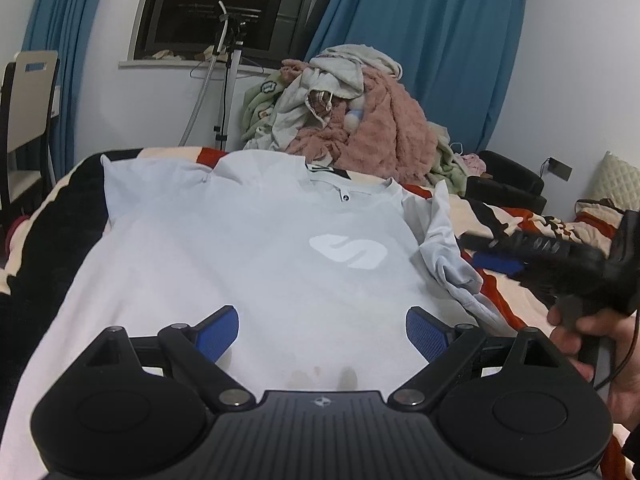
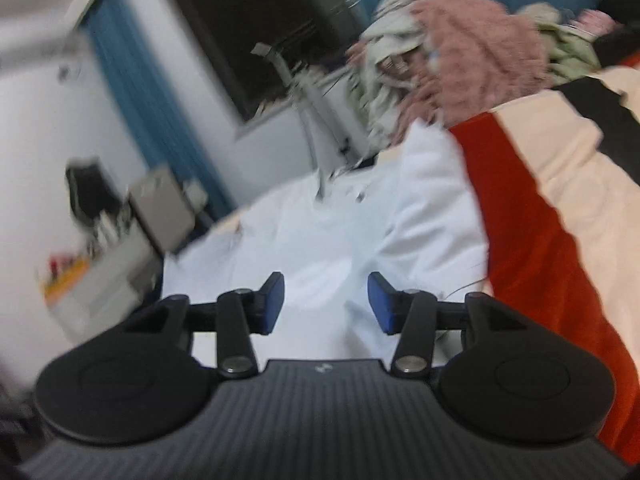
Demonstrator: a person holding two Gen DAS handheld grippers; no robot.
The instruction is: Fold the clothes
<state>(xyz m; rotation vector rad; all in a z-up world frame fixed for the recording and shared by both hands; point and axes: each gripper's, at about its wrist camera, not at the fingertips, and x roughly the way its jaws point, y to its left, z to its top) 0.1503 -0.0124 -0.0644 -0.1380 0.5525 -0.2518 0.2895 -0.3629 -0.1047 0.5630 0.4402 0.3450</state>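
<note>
White T-shirt (image 1: pixel 248 256) lying front-up and spread flat on a striped red, black and cream blanket (image 1: pixel 516 292), collar toward the window; its right-hand sleeve (image 1: pixel 448 252) is bunched. Left gripper (image 1: pixel 322 334) above the shirt's lower hem, jaws wide apart, holding nothing. Right gripper (image 2: pixel 326 304), gripped by a hand (image 1: pixel 596 344), beside the bunched sleeve, jaws apart and empty; this view is motion-blurred. Behind: heap of clothes (image 1: pixel 348 108), blue curtains (image 1: pixel 424 40).

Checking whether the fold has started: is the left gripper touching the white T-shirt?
Cannot tell. In the left wrist view the left gripper is open over the white T-shirt, holding no cloth, but nothing shows contact or a gap.
</note>
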